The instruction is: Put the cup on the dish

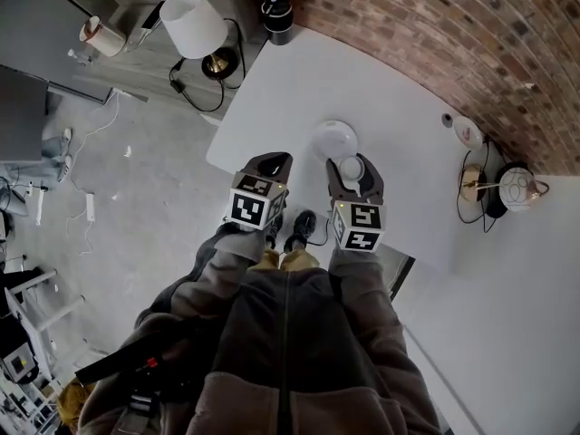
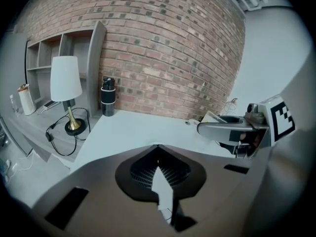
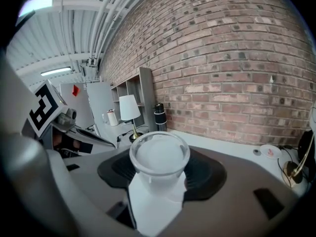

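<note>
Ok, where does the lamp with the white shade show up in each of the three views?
Head view: the lamp is at the top left, off the white table's far corner.
Left gripper view: the lamp stands at the left, in front of the shelves.
Right gripper view: the lamp is small, left of centre, by the shelves.
Shared landmark: the black bottle, just right of the lamp in every view.

The cup (image 1: 351,167) covers the near rim of the dish (image 1: 332,137).
</note>
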A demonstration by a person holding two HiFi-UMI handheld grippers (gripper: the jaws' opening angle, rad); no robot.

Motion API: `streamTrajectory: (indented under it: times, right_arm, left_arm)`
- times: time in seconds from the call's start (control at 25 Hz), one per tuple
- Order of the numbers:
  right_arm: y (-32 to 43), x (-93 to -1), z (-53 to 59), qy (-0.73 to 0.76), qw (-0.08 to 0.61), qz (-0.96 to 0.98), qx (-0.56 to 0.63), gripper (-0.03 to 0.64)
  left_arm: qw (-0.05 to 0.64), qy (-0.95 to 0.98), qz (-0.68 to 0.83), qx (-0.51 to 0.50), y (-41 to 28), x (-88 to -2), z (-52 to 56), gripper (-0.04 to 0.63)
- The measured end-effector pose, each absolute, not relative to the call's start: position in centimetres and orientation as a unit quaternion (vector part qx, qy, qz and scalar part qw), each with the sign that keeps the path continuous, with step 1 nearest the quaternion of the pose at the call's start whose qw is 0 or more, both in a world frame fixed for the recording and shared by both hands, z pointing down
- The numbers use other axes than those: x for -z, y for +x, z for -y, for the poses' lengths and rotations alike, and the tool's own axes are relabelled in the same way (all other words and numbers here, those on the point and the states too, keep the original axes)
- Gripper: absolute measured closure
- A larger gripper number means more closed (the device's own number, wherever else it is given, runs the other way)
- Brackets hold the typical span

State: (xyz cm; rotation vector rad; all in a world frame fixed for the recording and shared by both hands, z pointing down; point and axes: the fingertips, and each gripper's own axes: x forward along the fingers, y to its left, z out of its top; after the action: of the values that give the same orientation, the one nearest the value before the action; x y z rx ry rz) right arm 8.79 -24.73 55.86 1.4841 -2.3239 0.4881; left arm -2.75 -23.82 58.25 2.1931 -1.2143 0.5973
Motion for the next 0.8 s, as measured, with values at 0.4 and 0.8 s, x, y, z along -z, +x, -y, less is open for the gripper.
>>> streamTrajectory:
  times: [0.4,0.8]
  right_arm:
    - [6.7,-61.0,26.4,0.498,0.203,0.824,-0.177,0.351]
    - [6.3,-66.9,28.9,0.481,0.234,0.824,-0.188,0.351]
  left_arm:
    - [0.331,0.796,0.436,-0.260,-4.4,-63.8,23.6,0.591]
    - [0.365,0.781,0.419,-0.288,-4.8,-68.0,23.9,0.591]
